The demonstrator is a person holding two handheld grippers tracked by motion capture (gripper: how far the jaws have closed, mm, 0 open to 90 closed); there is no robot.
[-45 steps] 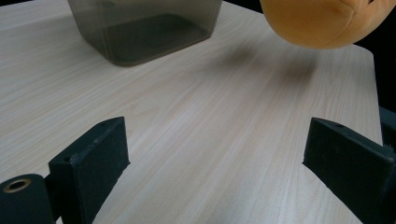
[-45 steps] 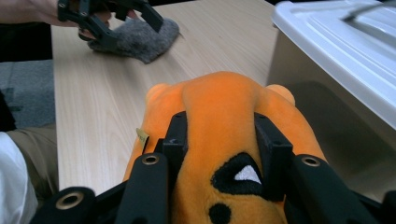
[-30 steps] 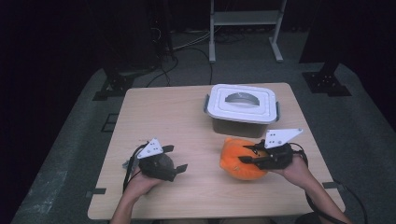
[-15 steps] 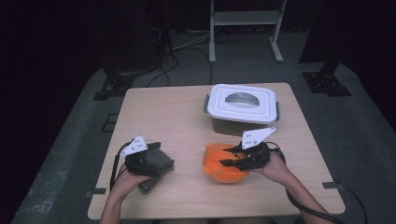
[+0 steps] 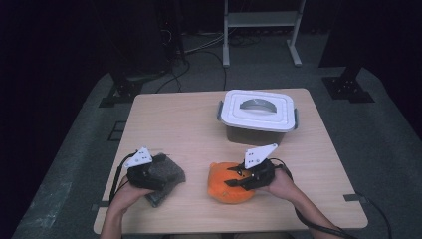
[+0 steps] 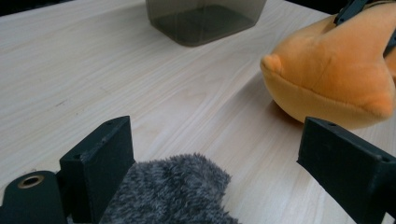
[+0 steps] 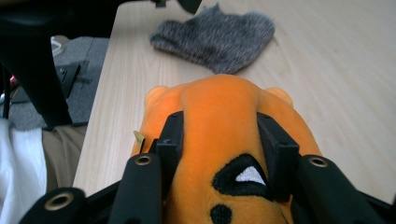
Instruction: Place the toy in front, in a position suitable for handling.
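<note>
On the table [image 5: 199,124], the left gripper [image 6: 210,163] hangs with fingers wide over a fuzzy grey cloth [image 6: 168,191] at the near left. Right of it, the right gripper [image 7: 219,140] pinches a soft orange plush toy [image 7: 224,112] with black stitching.

Dim room, grey floor [image 5: 393,149], light wooden table [image 5: 184,119], white metal stand [image 5: 261,20], black cables [image 5: 199,55] behind

Orange plush [image 5: 226,183], grey furry cloth [image 5: 166,172]
</note>
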